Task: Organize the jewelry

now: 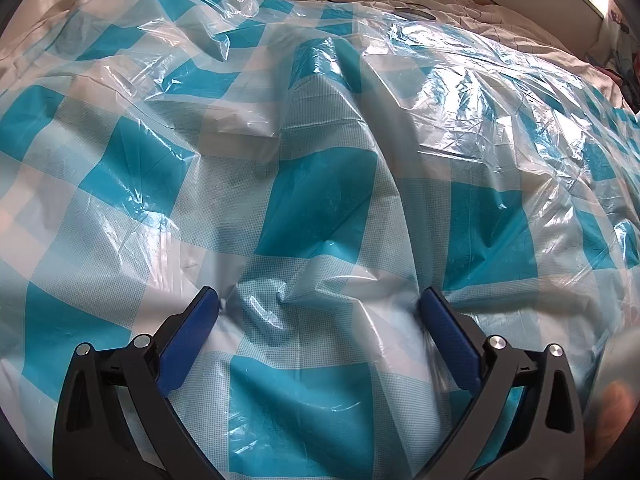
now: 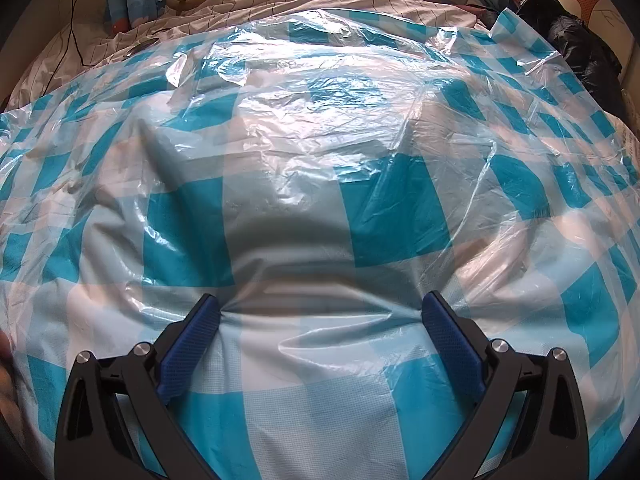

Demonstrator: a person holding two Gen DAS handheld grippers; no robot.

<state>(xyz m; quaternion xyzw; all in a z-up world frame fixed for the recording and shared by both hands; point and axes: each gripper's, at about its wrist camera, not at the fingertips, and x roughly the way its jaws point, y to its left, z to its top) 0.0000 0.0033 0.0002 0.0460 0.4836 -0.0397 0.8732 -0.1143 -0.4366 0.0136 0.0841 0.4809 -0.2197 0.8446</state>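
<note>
Left gripper [image 1: 319,304] wide and empty, right gripper [image 2: 320,308] likewise, both over checked plastic sheet [image 1: 320,200]

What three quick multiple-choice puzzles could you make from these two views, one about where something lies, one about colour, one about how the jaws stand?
1. Where does the black cable lie?
A. Across the pale bedding beyond the plastic sheet
B. Between the right gripper's jaws
C. Coiled on the middle of the sheet

2. What colours are the checks on the plastic sheet?
A. Red and yellow
B. Teal-blue and white
C. Green and black

3. How do the jaws of the left gripper and right gripper stand?
A. Both shut on a necklace
B. One shut, one open
C. Both wide open, nothing between them but the sheet below

Answers: 1 A, the cable trails over the striped bedding at the far edge. 2 B, teal squares alternate with white ones. 3 C, the blue pads stand far apart in each view.
</note>
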